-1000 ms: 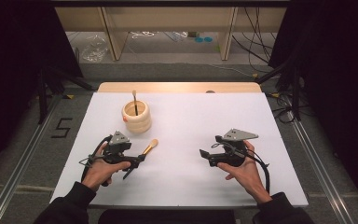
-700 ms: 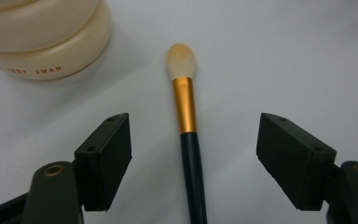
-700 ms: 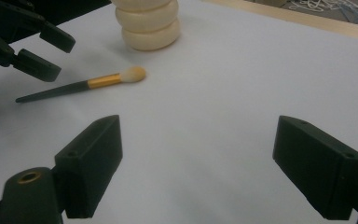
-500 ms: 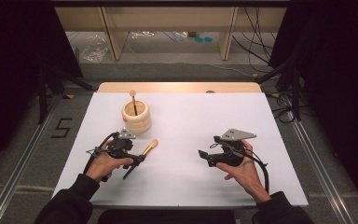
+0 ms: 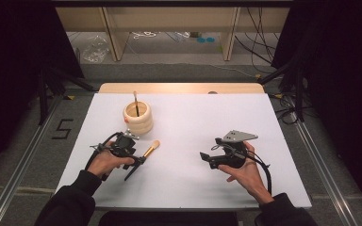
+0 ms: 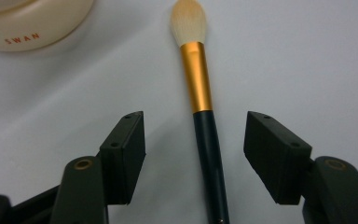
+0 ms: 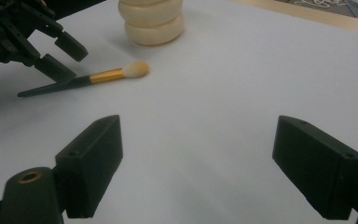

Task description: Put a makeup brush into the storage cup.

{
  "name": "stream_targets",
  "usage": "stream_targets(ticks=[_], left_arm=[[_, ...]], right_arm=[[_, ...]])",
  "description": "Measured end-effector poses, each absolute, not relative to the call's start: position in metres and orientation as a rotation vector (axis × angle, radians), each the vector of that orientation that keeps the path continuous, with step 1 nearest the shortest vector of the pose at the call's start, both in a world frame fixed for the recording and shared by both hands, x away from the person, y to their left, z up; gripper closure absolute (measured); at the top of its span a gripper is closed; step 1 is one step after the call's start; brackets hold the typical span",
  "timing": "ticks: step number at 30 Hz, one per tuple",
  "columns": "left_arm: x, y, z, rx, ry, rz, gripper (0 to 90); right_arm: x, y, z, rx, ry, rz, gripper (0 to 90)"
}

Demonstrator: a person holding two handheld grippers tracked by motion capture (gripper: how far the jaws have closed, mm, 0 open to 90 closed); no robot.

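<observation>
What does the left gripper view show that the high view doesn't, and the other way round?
The left gripper view alone gives the red lettering on the cream holder and a clear gap between the left gripper pads and the brush handle; its jaws have just been closing. The high view alone gives the right gripper, both hands, and a second brush standing in the holder. Both share the gold-banded brush lying on the white table.

My makeup brush (image 6: 200, 93) has a cream-white tuft tinged orange at its tip, a gold ferrule and a very dark, near-black handle. The ringed holder (image 5: 138, 117) is pale cream, with reddish-orange lettering low on its side. My jaws are matte black, with brass-coloured pivots. The desk (image 5: 193, 117) is plain white, with a light wooden strip along its far edge.
</observation>
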State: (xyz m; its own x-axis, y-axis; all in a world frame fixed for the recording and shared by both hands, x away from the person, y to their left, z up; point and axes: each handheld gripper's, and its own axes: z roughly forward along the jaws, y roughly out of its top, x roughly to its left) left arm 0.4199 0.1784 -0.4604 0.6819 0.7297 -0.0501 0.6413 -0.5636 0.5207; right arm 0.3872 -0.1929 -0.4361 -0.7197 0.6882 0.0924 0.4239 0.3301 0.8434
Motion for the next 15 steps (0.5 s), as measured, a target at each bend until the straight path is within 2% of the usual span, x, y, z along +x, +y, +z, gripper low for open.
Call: stream_targets(ticks=[7,8,10,12,15], left_arm=[[0.420,0.169,-0.462,2.471,1.019,0.225,43.5],[0.421,0.167,-0.461,2.528,0.990,0.225,44.9],[0.420,0.165,-0.463,2.493,1.012,0.229,45.6],[0.421,0.164,-0.462,2.528,0.992,0.225,50.3],[0.423,0.163,-0.462,2.552,0.985,0.237,52.8]], right_arm=[[0.387,-0.193,-0.436,1.002,2.317,1.332,16.6],[0.387,-0.193,-0.436,1.002,2.318,1.333,16.7],[0.387,-0.193,-0.436,1.001,2.321,1.338,16.7],[0.387,-0.193,-0.436,1.002,2.322,1.336,16.7],[0.387,-0.193,-0.436,1.004,2.323,1.336,16.7]])
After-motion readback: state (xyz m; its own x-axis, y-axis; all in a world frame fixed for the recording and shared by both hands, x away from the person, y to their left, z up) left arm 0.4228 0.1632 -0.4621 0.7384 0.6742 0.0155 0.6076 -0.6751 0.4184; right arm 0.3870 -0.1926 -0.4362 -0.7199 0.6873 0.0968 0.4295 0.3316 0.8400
